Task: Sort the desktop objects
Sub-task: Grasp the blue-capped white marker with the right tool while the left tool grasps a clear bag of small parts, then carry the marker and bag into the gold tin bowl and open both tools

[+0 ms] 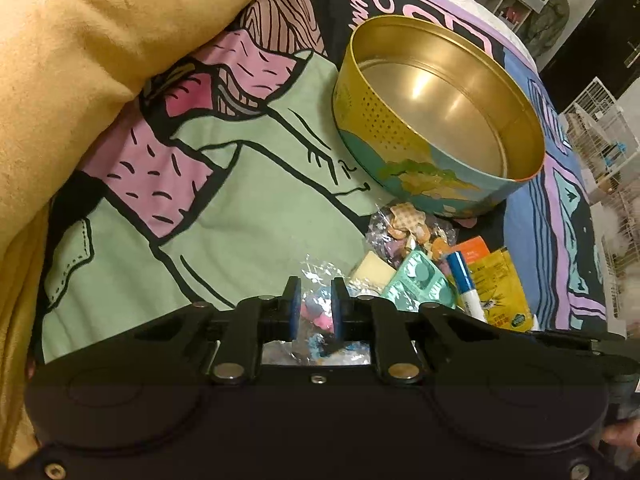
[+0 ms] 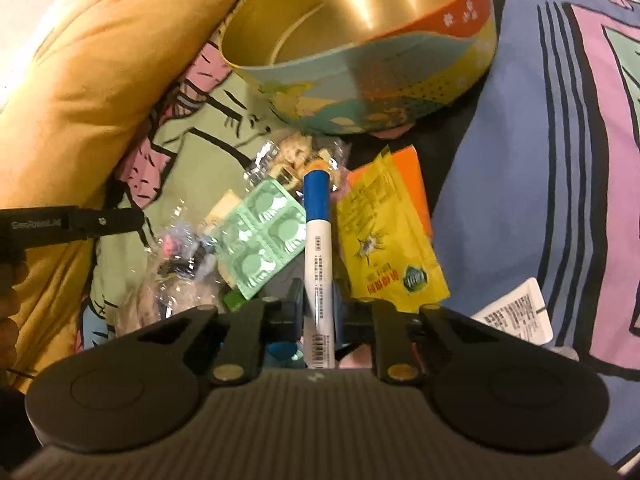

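The right gripper [image 2: 318, 304] pinches a blue-capped marker [image 2: 318, 240] at its barrel; the left gripper [image 1: 316, 304] is clamped on a crinkly clear packet [image 1: 316, 312]. Both sit in the clutter just before the empty round tin [image 1: 440, 120]. The slick marker might pivot or slip; the packet could tear. Open room lies above the tin's rim.

Small items heaped beside an open round tin [image 1: 436, 184]

The gold-lined tin stands empty; just before it lie a blue-capped white marker [image 2: 318, 248], green blister pack [image 2: 260, 240], yellow sachet [image 2: 384, 240], orange box [image 2: 408, 172] and clear plastic bags of trinkets [image 1: 408, 228].
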Motion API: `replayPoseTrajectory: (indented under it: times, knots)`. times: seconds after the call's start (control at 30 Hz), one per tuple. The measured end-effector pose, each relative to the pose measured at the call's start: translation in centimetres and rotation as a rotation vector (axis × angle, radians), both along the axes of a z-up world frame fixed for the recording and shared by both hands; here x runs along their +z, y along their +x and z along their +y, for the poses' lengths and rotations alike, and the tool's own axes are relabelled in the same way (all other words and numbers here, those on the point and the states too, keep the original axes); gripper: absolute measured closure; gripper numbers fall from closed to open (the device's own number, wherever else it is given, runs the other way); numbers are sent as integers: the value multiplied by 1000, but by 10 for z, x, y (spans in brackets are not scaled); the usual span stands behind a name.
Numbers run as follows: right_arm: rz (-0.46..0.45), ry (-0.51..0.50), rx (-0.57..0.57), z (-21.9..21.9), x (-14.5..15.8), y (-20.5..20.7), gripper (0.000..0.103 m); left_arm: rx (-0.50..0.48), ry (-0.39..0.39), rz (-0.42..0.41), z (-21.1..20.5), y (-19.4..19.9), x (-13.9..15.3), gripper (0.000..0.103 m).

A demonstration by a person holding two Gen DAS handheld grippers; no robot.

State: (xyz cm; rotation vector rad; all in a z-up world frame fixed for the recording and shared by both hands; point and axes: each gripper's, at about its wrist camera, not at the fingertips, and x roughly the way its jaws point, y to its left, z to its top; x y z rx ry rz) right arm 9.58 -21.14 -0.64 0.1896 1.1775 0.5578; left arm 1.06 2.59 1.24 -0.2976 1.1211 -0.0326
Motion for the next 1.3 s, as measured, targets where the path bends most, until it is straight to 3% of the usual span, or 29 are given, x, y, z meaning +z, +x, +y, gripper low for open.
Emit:
replayPoseTrajectory:
  times: [0.07,0.1,0.13,0.27,0.43,0.53,0.77,1.03,1.3]
  knots:
    - [0,14,-8,0,3,-1,86,-18,-29,19,-1,1,-3,58]
    - [5,21,-9,0,3,-1,86,-21,-22,17,-4,2,-4,40]
    - [9,23,-15,-1,2,-1,86,-30,5,13,-9,3,-6,34]
    - [19,14,-23,-2,-1,0,86,-96,83,32,-33,14,-23,37]
    - [27,19,-35,-3,-2,0,86,-113,99,70,-35,13,-43,75]
    - [34,38,-44,-6,-1,2,86,-52,40,31,-23,9,-32,81]
    - [34,78,-66,-13,3,1,86,-45,-34,-63,-11,-1,2,81]
    - [25,135,-85,-21,13,1,86,7,-88,-85,2,-1,15,81]
    - [-13,244,-99,-33,41,3,86,-47,-69,-146,-20,6,41,81]
